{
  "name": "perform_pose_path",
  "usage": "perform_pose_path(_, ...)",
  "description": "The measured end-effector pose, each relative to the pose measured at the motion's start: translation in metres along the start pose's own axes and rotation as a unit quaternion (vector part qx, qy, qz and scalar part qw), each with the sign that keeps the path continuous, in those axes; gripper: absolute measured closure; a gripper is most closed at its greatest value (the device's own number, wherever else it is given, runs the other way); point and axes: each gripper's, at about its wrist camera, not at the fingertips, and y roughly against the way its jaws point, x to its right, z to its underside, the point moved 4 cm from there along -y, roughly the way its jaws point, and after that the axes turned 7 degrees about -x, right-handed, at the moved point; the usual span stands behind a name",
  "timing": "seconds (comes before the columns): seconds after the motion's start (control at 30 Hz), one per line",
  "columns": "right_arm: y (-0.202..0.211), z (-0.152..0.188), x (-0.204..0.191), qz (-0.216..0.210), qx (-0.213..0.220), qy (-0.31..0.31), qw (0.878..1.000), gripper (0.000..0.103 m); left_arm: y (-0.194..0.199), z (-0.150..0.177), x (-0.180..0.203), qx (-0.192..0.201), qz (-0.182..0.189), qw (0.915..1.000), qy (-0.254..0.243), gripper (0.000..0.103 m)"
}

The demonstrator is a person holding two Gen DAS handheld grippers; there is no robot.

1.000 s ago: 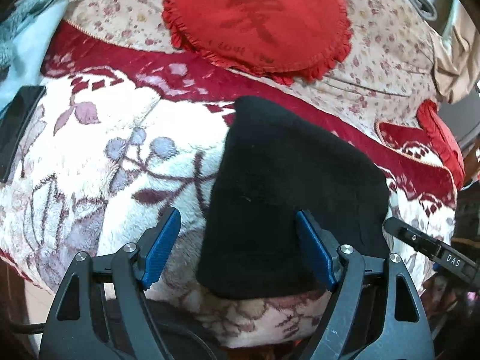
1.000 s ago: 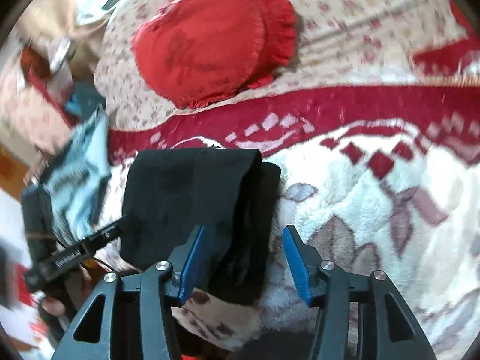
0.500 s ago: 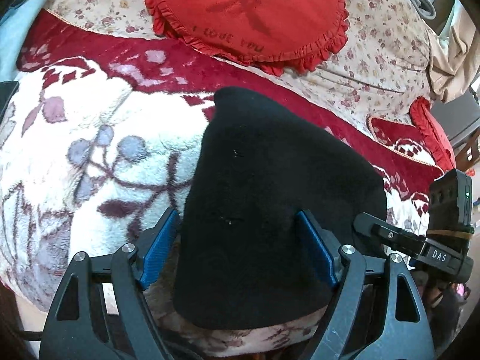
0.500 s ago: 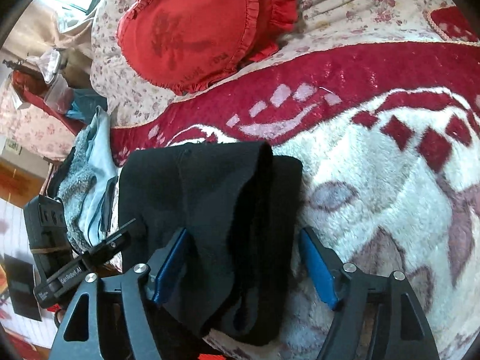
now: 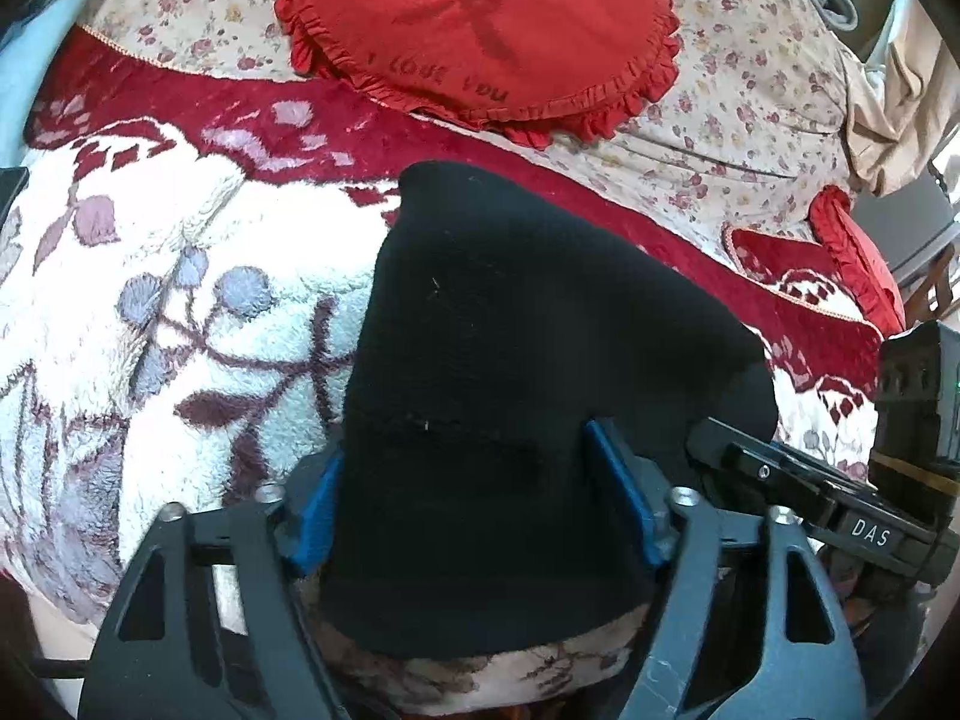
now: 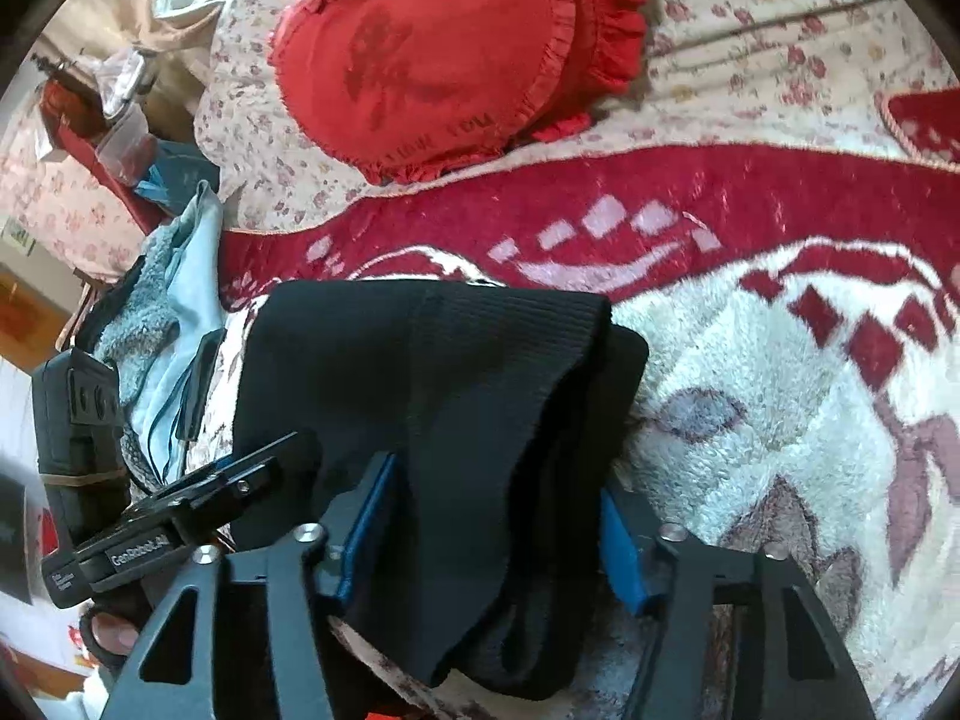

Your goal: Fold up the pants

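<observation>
The left gripper [image 5: 474,492] had just been closing, and its blue pads now stood against both sides of the near end of the folded black pants [image 5: 528,372], clenched on the thick fold that filled the whole gap between them. The right gripper [image 6: 498,522] had also been narrowing, and its blue pads pressed the other near edge of the pants [image 6: 444,378], where the ribbed layers bunched between the fingers. The pants lay as a compact dark bundle on the white and red fleece blanket [image 5: 198,300], near the front edge of the bed, with the red ruffled cushion [image 5: 480,24] farther back on the floral sheet [image 5: 738,96]. In the right wrist view the cushion [image 6: 444,54] sat at the far left, and a pale blue garment [image 6: 180,324] lay heaped at the left edge. A second earlier both sets of jaws stood wider, with blanket showing between the left pad and the cloth; half a second earlier they straddled the bundle loosely. Now both had dropped closer and enclosed it, and the right gripper appeared larger at the right of the left wrist view.
</observation>
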Motion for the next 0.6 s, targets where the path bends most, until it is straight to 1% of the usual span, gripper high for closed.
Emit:
perform_pose_path(0.03,0.002,0.0,-0.003,0.002,0.004,0.004,1.0,0.05,0.003,0.0,0.0,0.001,0.004,1.0,0.0,0.042)
perform_pose_path(0.1,0.009,-0.003,-0.01,0.001,0.014,0.012,1.0,0.055,0.013,-0.003,0.0,0.008,0.014,0.9999,-0.001,0.053)
perform_pose_path(0.17,0.017,-0.008,-0.017,-0.003,0.026,0.02,0.999,0.055,0.023,-0.01,0.003,0.016,0.025,0.9996,-0.005,0.058)
perform_pose_path(0.3,0.027,-0.031,-0.031,-0.008,0.049,0.035,0.998,0.056,0.036,-0.032,0.004,0.044,0.009,0.9989,-0.015,0.058)
perform_pose_path(0.43,0.02,-0.06,-0.038,-0.013,0.065,0.04,0.997,0.056,0.035,-0.058,-0.003,0.06,-0.009,0.998,-0.016,0.058)
perform_pose_path(0.53,-0.001,-0.081,-0.033,-0.008,0.059,0.035,0.998,0.056,0.015,-0.073,-0.016,0.043,-0.023,0.9988,-0.006,0.058)
perform_pose_path(0.57,-0.011,-0.085,-0.03,-0.004,0.051,0.031,0.998,0.056,0.005,-0.076,-0.021,0.034,-0.032,0.9989,-0.002,0.058)
perform_pose_path(0.6,-0.024,-0.088,-0.025,0.01,0.037,0.03,0.999,0.055,-0.001,-0.075,-0.026,0.029,-0.04,0.9988,0.0,0.056)
